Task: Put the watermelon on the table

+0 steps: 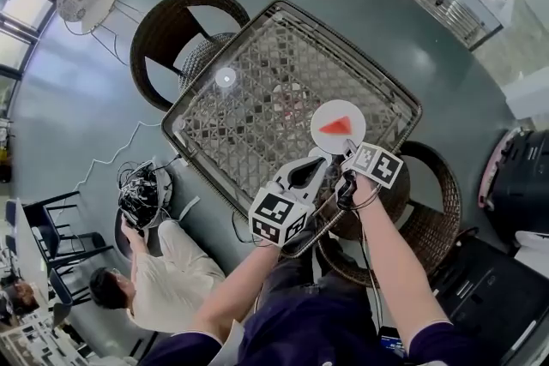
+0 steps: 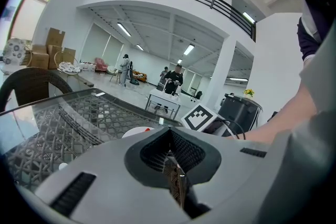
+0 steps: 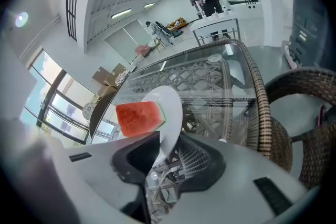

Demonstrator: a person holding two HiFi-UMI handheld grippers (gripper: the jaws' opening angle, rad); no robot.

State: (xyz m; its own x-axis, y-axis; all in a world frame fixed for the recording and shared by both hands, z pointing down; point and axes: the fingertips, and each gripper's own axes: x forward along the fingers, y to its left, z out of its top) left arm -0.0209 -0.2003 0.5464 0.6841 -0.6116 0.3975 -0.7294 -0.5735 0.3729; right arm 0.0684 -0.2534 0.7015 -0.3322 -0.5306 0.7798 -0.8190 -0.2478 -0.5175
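While the white round plate (image 3: pixel 172 105) carrying the red wedge of watermelon (image 3: pixel 137 117) lies on the glass-topped table of woven lattice (image 1: pixel 249 73), its near rim stands between the jaws of my right gripper (image 3: pixel 163 162). Those jaws are well apart, and I judge neither pad presses on the rim. My left gripper (image 2: pixel 171 159) has its jaws together and holds nothing.

Assessment: the step in hand is the release. I should draw the right gripper straight back in line with the rim, so no pad catches it. The glass looks slick and the plate sits near my edge, so any drag could pull it off.

Surroundings: dark wicker chairs (image 1: pixel 167 30) flank the table on a grey floor (image 1: pixel 77 90) in an open hall.
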